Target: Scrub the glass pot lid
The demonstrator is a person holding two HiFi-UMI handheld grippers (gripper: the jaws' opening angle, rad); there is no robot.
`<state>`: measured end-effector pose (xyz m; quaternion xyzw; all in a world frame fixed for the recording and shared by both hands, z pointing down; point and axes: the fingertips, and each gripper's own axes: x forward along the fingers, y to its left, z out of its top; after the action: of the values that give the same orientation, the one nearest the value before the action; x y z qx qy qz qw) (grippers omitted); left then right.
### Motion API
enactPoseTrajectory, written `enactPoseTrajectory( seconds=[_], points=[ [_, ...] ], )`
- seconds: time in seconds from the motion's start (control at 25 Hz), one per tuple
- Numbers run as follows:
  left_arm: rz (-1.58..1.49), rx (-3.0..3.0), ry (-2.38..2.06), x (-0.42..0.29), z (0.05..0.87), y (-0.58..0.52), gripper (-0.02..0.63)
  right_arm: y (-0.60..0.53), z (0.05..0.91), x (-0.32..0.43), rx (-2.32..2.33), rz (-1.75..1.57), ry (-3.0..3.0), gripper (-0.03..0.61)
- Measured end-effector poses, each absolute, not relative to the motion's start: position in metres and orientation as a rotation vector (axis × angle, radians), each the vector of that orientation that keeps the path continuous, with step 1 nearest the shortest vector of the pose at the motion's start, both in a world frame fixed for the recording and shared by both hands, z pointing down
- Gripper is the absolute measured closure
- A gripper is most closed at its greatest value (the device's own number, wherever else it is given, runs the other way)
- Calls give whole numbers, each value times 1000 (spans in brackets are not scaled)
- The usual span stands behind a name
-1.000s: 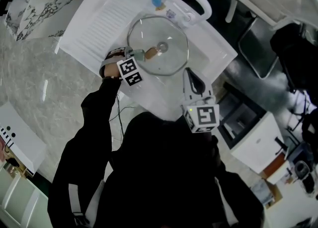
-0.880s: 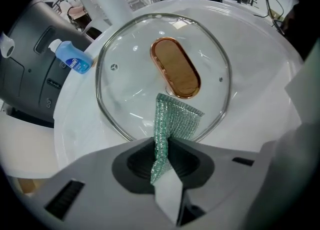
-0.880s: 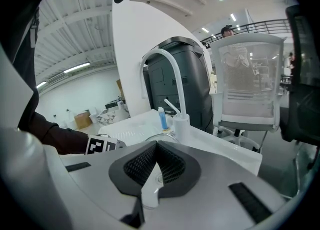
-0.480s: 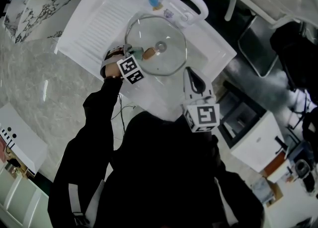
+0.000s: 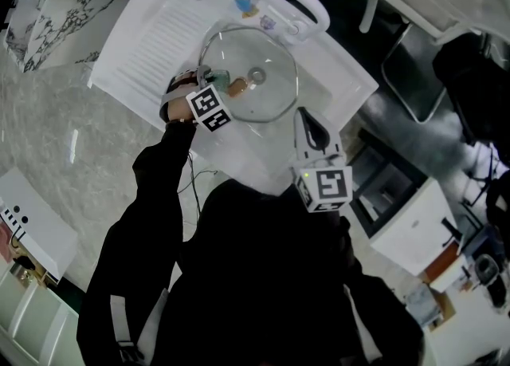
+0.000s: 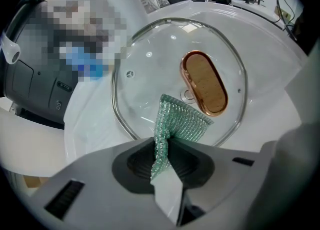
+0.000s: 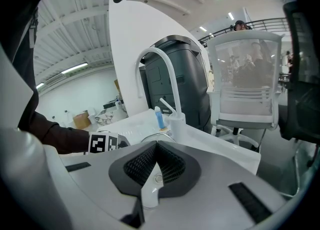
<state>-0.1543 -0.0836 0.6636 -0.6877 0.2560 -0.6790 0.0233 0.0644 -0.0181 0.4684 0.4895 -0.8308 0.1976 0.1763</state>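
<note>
— What does the head view give us?
— We see the glass pot lid lying flat in the white sink, at our 12 o'clock. Our left gripper reaches in over the lid's 9 o'clock rim, towards the knob. Our right gripper hangs off the lid at its 5 o'clock, apart from the glass.

— And the left gripper view?
— There our jaws are pinched tight on a green mesh scrub cloth. Its free end lies spread on the glass, just beside the 7 o'clock end of the copper-coloured oval knob. The lid fills most of the basin (its metal rim shows nearly all the way round).

— The right gripper view?
— We see those jaws closed on each other, with nothing between them. Beyond them, at 12 o'clock, stands the white arched faucet, with a blue bottle just beside its base. At 9 o'clock our left gripper's marker cube shows.
</note>
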Motion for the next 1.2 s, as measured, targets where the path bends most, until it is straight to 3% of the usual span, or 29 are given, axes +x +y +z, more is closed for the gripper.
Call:
enactPoseTrajectory(
  seconds=[1.2],
  points=[
    [-1967,-2092,946,-138,630,-139,543,-20,470,68,1392,577,-2344,575]
  ],
)
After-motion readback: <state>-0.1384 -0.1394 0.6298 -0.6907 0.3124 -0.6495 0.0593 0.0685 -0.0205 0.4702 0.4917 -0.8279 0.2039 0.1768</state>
